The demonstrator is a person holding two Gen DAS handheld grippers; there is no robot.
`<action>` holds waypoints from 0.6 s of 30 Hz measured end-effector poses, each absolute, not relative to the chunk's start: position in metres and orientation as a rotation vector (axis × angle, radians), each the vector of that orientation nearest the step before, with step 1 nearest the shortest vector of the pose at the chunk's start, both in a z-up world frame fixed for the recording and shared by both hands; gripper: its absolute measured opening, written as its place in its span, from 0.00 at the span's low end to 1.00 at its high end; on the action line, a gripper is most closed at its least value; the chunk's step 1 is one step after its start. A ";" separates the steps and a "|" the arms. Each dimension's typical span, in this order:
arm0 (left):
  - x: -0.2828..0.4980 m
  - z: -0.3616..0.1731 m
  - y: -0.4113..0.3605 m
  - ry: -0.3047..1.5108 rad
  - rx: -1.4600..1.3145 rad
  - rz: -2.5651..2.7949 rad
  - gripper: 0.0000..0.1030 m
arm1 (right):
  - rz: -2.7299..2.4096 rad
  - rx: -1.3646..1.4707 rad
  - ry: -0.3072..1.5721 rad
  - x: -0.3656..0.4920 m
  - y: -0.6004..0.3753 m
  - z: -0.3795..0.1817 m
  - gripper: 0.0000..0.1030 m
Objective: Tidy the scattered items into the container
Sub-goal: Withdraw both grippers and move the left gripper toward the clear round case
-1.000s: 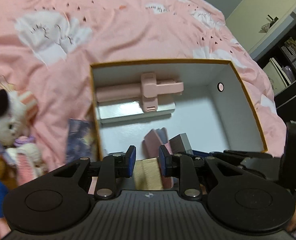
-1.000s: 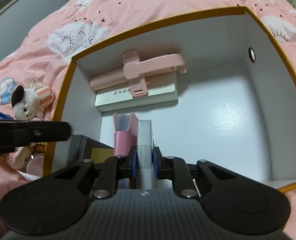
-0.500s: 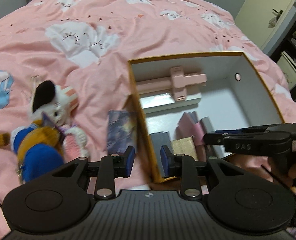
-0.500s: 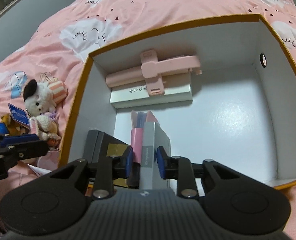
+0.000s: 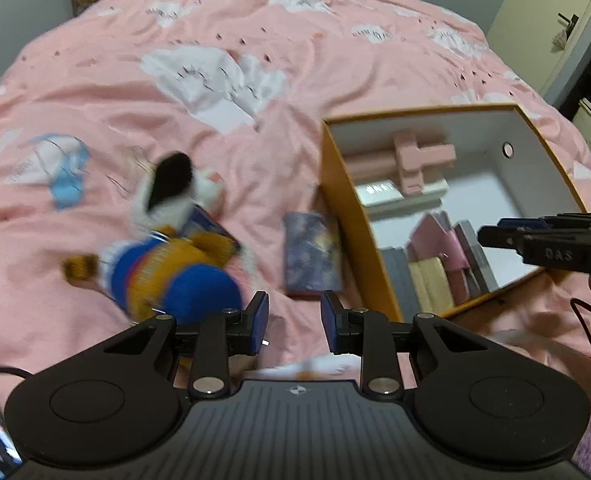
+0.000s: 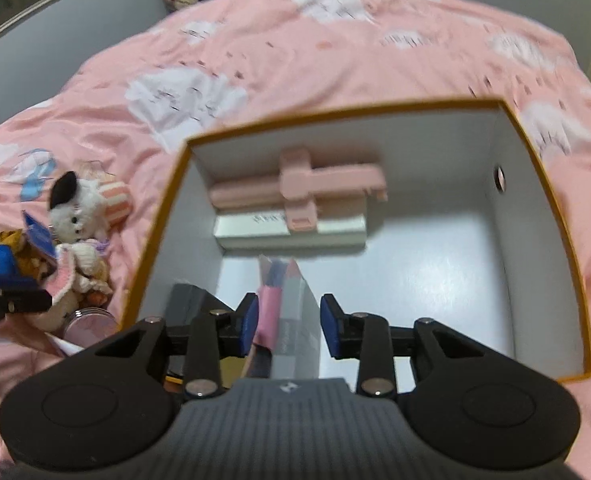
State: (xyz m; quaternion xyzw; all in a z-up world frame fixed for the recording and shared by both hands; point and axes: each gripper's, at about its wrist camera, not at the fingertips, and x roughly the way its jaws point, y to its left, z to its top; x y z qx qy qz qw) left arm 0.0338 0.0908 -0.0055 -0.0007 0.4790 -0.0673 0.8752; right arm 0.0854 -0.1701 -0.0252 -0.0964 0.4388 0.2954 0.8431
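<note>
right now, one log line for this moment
left gripper: open, over bedspread | right gripper: open, grey box released | container: part filled

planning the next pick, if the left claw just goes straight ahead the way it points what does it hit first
Probably the purple card pack lying on the pink blanket, just left of the box. The left claw is open and lines up with it, though depth is unclear.
</note>
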 end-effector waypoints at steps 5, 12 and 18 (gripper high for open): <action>0.027 0.014 0.108 0.950 -0.007 -0.166 0.32 | 0.754 -0.234 0.897 0.074 -0.153 -0.020 0.38; 0.012 0.017 0.089 0.925 0.172 -0.279 0.32 | 0.960 -0.309 0.865 0.050 -0.122 -0.016 0.37; 0.004 0.000 0.071 0.939 0.398 -0.345 0.32 | 1.056 -0.397 0.848 0.037 -0.104 -0.016 0.32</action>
